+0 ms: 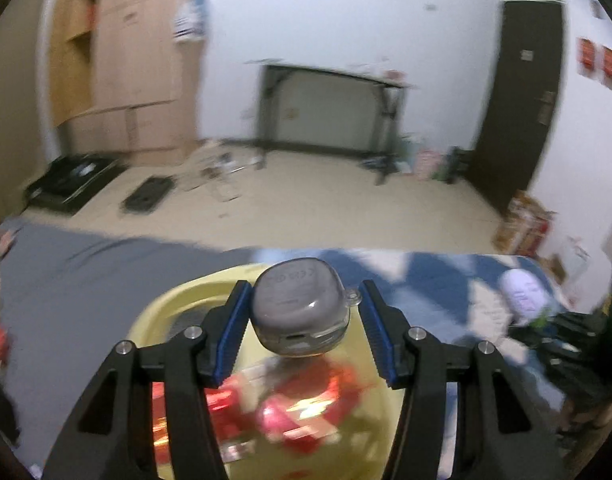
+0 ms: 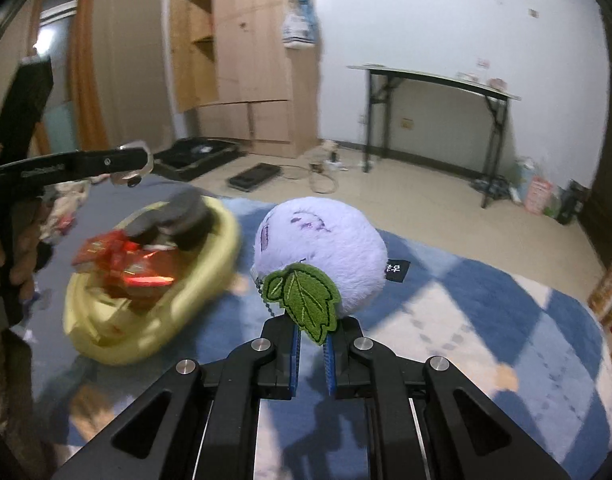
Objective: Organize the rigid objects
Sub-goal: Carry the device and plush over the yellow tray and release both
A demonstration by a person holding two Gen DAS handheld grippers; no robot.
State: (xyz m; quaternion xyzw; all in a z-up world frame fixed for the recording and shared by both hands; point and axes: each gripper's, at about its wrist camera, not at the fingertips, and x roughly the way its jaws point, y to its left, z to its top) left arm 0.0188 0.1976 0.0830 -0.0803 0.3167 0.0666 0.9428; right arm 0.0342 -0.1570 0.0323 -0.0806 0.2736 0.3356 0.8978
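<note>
In the left wrist view, a grey earbud case (image 1: 300, 306) in a clear cover sits between the fingers of my left gripper (image 1: 303, 312), above a yellow basket (image 1: 166, 304) of red packets (image 1: 290, 408). The left pad touches the case; a gap shows on the right. In the right wrist view my right gripper (image 2: 312, 344) is shut on the green leaf tag (image 2: 304, 300) of a purple plush ball (image 2: 322, 240), held over the blue rug. The basket (image 2: 210, 264) lies to its left, with the blurred case (image 2: 182, 212) over it.
A blue and white patterned rug (image 2: 486, 320) covers the surface. A folding table (image 2: 438, 80), wooden cabinets (image 2: 258, 60), a dark door (image 1: 522, 96) and black cases on the floor (image 2: 202, 156) stand beyond. Boxes (image 1: 526, 224) sit at the right.
</note>
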